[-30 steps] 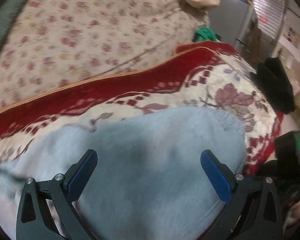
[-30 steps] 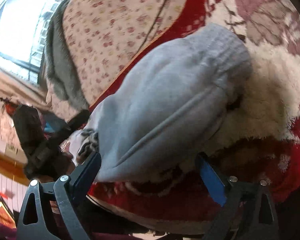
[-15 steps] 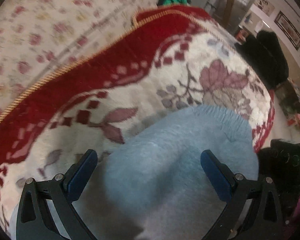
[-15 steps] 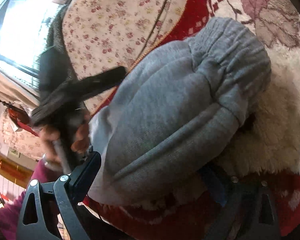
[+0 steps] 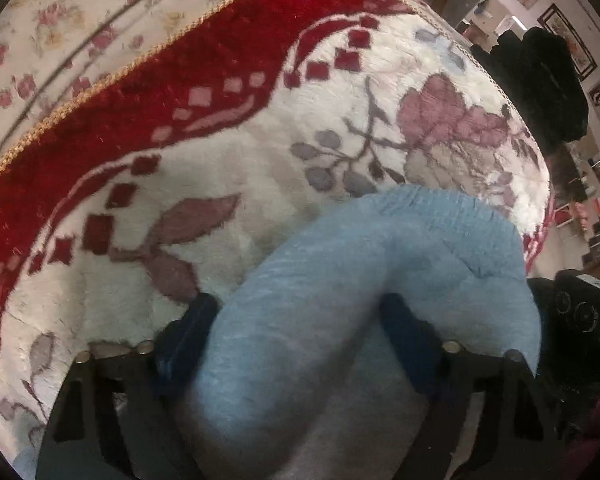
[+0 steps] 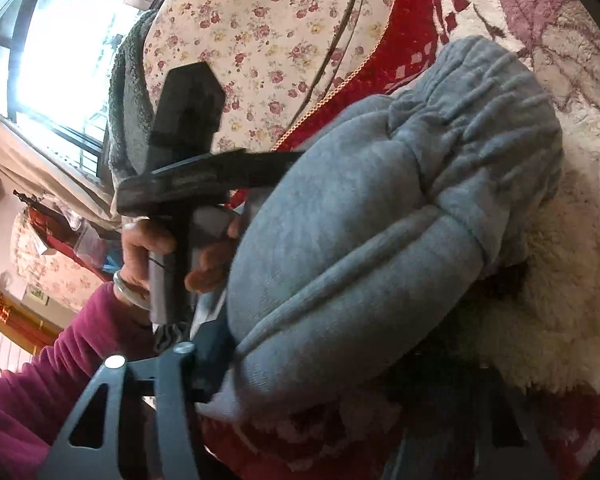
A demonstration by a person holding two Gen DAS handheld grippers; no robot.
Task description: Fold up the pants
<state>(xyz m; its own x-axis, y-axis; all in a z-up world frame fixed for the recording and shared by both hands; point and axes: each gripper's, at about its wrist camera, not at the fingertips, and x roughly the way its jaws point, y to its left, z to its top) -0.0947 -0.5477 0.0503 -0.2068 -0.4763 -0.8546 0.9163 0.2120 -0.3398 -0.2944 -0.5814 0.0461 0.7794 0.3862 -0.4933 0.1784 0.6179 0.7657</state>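
Observation:
Grey-blue sweatpants (image 5: 384,256) lie bunched on a red and white plush blanket (image 5: 220,184). My left gripper (image 5: 296,340) points down at them. Its jaws are closing, and both blue fingers (image 5: 184,340) press into a ridge of fabric that bulges up between them. In the right wrist view the pants (image 6: 380,208) show their gathered elastic waistband at the upper right. My right gripper (image 6: 324,360) is closing on the near edge; its left finger touches the cloth and its right finger is lost in shadow under the fabric. The left gripper's black body (image 6: 188,152) reaches into the pants from the left.
A hand (image 6: 148,248) in a maroon sleeve holds the left gripper. Behind the blanket lies a cream floral sheet (image 5: 40,28), and a dark garment (image 5: 540,76) sits at the far right. A bright window (image 6: 60,48) and a grey fleece (image 6: 128,100) are at the left.
Both pairs of jaws have closed in onto the pants. The left gripper swung down and along the pants toward the waistband end. In the right view the left gripper and hand came closer.

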